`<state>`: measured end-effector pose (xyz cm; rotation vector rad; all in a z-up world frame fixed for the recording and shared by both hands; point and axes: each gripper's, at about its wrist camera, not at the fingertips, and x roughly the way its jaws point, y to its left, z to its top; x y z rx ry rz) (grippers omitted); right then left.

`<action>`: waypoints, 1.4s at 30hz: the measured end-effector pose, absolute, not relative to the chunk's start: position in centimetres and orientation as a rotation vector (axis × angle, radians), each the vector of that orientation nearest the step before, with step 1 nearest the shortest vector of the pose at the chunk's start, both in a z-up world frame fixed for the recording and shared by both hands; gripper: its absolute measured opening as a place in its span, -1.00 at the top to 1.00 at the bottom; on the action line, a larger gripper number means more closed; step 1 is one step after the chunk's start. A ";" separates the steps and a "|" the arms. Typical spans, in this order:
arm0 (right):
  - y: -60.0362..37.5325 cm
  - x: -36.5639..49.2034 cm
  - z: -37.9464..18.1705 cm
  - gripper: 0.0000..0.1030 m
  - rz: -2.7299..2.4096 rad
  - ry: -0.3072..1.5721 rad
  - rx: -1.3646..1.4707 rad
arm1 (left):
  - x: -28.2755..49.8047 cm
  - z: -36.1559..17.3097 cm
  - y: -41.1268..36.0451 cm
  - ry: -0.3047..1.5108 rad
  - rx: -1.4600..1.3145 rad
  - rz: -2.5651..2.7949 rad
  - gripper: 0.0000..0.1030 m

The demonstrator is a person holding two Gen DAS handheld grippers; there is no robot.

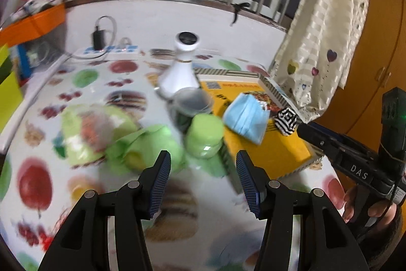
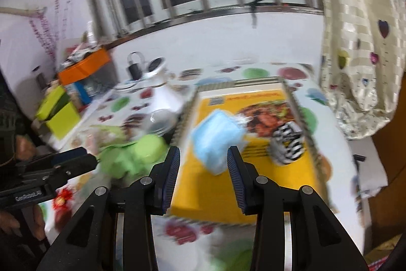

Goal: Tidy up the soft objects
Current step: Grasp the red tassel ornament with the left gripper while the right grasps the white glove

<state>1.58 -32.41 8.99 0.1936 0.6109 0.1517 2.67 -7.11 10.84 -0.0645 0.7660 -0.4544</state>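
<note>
A blue face mask (image 1: 245,117) (image 2: 217,139) and a black-and-white striped rolled cloth (image 1: 286,121) (image 2: 288,142) lie on a yellow box lid (image 1: 266,151) (image 2: 215,187). Green soft items, a crumpled cloth (image 1: 142,146) (image 2: 119,160) and a round green piece (image 1: 204,135) (image 2: 149,147), lie left of the box. My left gripper (image 1: 203,168) is open and empty, just short of the green pieces. My right gripper (image 2: 203,165) is open and empty, just short of the mask.
A white vase (image 1: 181,67) (image 2: 162,90) and a clear cup (image 1: 191,100) stand behind the green items on the fruit-print tablecloth (image 1: 35,184). An orange box (image 1: 33,24) and yellow-green boxes (image 2: 59,113) sit at the left. A curtain (image 1: 322,42) hangs at the right.
</note>
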 end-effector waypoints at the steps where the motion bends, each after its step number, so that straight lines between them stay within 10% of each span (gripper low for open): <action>1: -31.8 1.4 8.9 0.22 0.169 0.613 0.186 | 2.2 10.7 -6.0 0.767 -0.076 -0.437 -0.03; 21: -20.9 1.1 4.4 0.22 0.431 0.730 0.126 | -3.5 5.1 9.7 0.835 -0.148 -0.149 -0.03; 42: -14.3 4.7 1.9 -0.09 0.481 0.812 0.071 | -0.8 1.6 9.3 0.885 -0.042 -0.088 -0.05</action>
